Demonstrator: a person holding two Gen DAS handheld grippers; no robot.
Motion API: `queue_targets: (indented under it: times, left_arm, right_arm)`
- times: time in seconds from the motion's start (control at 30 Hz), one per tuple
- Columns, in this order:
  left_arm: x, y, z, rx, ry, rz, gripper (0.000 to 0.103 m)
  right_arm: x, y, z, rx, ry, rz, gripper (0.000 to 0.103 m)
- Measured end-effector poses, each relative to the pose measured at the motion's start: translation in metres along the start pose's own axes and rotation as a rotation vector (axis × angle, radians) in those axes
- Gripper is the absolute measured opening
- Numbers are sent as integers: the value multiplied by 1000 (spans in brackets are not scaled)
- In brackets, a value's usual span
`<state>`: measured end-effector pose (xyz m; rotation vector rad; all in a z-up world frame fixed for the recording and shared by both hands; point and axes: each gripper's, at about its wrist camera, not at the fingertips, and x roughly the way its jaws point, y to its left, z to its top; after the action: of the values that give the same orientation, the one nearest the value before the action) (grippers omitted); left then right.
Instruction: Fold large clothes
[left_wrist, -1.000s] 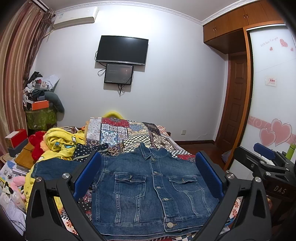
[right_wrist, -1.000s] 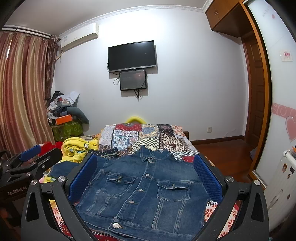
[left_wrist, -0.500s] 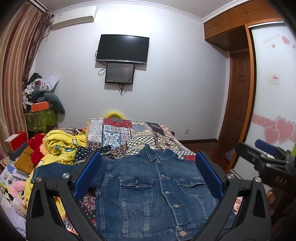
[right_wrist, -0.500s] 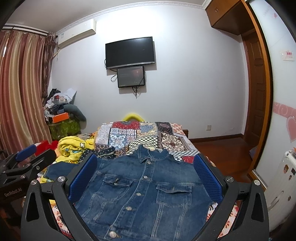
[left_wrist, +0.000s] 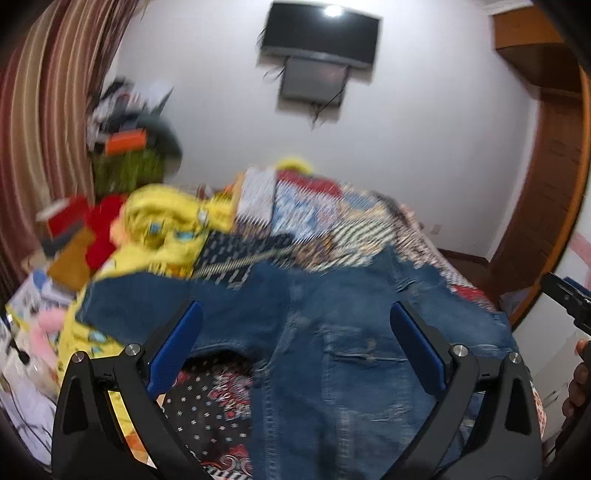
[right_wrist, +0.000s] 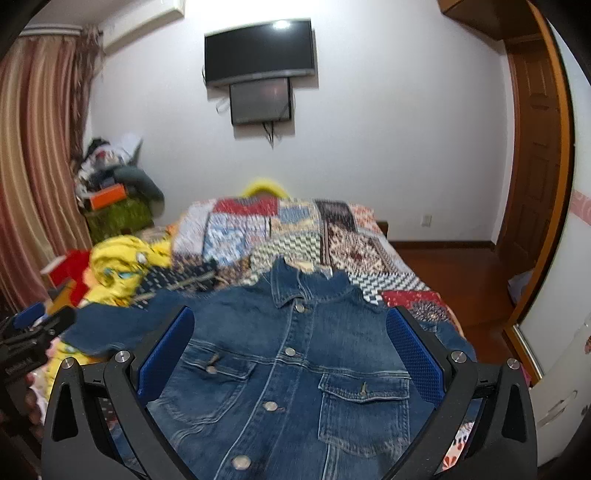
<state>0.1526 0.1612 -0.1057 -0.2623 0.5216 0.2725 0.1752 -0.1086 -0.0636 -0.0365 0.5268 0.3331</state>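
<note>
Left gripper (left_wrist: 295, 332): spread wide, nothing between the blue pads, hovering over the near left part of the garment. Right gripper (right_wrist: 290, 338): likewise spread wide and empty, poised above the chest area.

Denim jacket (right_wrist: 295, 369): laid front up and buttoned on the patchwork bedspread (right_wrist: 332, 236), collar toward the far wall, hem toward the cameras. One sleeve (left_wrist: 155, 306) stretched out to the left, onto the yellow cartoon-print bedding (left_wrist: 166, 225). Other sleeve not clearly visible. Left view blurred; fine detail there unreliable.

Handling, as a judgement: thick denim, fairly heavy and stiff for a garment, not slippery, not fragile. Likely to hold a crease line poorly at seams and pocket flaps, and to spring back unless pressed flat. Metal buttons hard under the pads; best avoided as pinch points.

Recommended hold: sleeve cuff or shoulder seam for the first fold inward; hem corners for the later lengthwise fold. Single layer at an edge preferable to bulk at the placket.

Beyond the bed: cluttered pile (right_wrist: 110, 166) by the striped curtain (right_wrist: 37, 166), wall-mounted television (right_wrist: 258, 51), wooden door (right_wrist: 535, 147) to the right.
</note>
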Motion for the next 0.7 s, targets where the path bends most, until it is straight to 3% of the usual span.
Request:
queue_targets:
  times: [0.1, 0.37, 0.53, 0.6, 0.63, 0.7]
  left_arm:
    - [34, 41, -5, -86, 71, 104, 102]
    - [107, 154, -35, -271, 224, 225, 102]
    - [140, 209, -66, -447, 325, 116, 102]
    - [156, 227, -81, -546, 397, 40, 96]
    - [160, 232, -86, -576, 414, 17, 91]
    - [167, 239, -94, -611, 428, -10, 89]
  right_arm:
    - [29, -3, 0, -7, 68, -10, 103]
    - [88, -3, -11, -2, 251, -8, 103]
    - [117, 2, -24, -58, 334, -35, 103]
    - [125, 3, -29, -67, 364, -31, 103]
    - [130, 4, -29, -72, 377, -28, 103]
    - [141, 10, -29, -81, 390, -26, 103]
